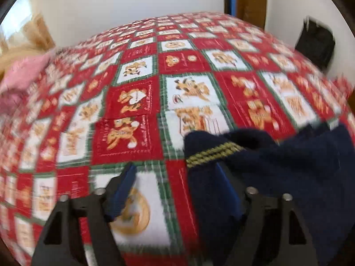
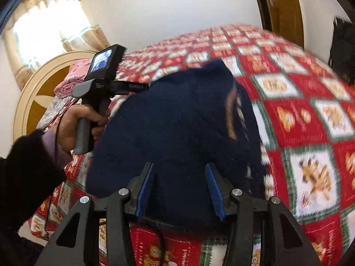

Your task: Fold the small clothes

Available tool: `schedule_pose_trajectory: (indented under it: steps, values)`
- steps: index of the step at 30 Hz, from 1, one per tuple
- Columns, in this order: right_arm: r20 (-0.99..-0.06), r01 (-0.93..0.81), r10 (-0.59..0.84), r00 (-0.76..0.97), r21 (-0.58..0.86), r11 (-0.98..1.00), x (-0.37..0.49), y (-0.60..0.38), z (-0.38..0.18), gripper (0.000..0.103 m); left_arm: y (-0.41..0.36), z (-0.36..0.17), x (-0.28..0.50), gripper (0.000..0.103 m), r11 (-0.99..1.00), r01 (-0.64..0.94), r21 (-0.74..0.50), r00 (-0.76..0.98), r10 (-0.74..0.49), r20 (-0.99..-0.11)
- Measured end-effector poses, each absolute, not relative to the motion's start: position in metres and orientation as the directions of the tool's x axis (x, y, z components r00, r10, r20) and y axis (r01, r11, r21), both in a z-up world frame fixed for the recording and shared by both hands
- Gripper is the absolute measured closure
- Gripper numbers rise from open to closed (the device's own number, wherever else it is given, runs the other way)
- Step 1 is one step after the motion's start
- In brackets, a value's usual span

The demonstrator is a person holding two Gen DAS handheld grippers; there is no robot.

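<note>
The left gripper [image 1: 175, 186] stood wide beside the navy knitted sweater [image 2: 177, 119]; the right gripper [image 2: 179, 186] straddled it half-open on the bed's red patchwork quilt [image 1: 133, 110].

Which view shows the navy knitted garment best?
Right wrist: the navy knitted garment fills mid-frame, heaped on the red patchwork bedspread. Left wrist catches only its edge with the yellow-striped cuff, low and to the right.

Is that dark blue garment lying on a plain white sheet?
No, the navy garment lies on a bedspread patterned in red, white and green squares with cartoon figures.
</note>
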State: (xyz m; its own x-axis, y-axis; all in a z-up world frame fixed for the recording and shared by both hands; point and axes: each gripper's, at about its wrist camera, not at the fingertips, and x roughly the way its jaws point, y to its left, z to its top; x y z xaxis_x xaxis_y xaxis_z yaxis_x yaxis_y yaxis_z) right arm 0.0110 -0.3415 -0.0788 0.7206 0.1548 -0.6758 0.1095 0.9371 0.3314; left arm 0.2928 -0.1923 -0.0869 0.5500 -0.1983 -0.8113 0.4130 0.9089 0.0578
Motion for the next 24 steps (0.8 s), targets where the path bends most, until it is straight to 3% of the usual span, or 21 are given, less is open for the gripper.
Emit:
schedule_pose_trajectory:
  steps: [7, 10, 13, 16, 19, 22, 24]
  values:
    - [-0.633, 0.094, 0.197, 0.749, 0.395, 0.914, 0.009, -0.353, -0.069, 0.054, -0.194, -0.065, 0.291, 0.013, 0.896, 0.433, 0.097, 0.56, -0.183, -0.808]
    - [-0.606, 0.11, 0.152, 0.78, 0.374, 0.921, 0.009, -0.365, -0.051, 0.054, -0.183, -0.04, 0.28, 0.014, 0.894, 0.447, 0.033, 0.577, -0.26, -0.775]
    - [-0.605, 0.175, 0.074, 0.792, 0.342, 0.923, 0.022, -0.384, -0.041, 0.053, -0.2, -0.036, 0.267, 0.014, 0.866, 0.496, 0.062, 0.579, -0.278, -0.766]
    - [-0.643, 0.198, 0.053, 0.764, 0.311, 0.93, 0.044, -0.394, -0.05, 0.053, -0.22, -0.054, 0.263, 0.014, 0.856, 0.51, 0.09, 0.561, -0.251, -0.789]
    - [-0.743, 0.277, -0.031, 0.669, 0.21, 0.937, 0.065, -0.398, -0.078, 0.054, -0.227, -0.072, 0.264, 0.014, 0.866, 0.49, 0.101, 0.538, -0.209, -0.817]
    - [-0.706, 0.312, 0.035, 0.708, 0.357, 0.881, 0.052, -0.418, -0.085, 0.052, -0.215, -0.06, 0.255, 0.014, 0.868, 0.492, 0.07, 0.522, -0.23, -0.821]
    - [-0.669, 0.318, 0.04, 0.742, 0.405, 0.858, 0.039, -0.425, -0.079, 0.044, -0.198, -0.05, 0.249, 0.013, 0.878, 0.479, 0.018, 0.504, -0.258, -0.824]
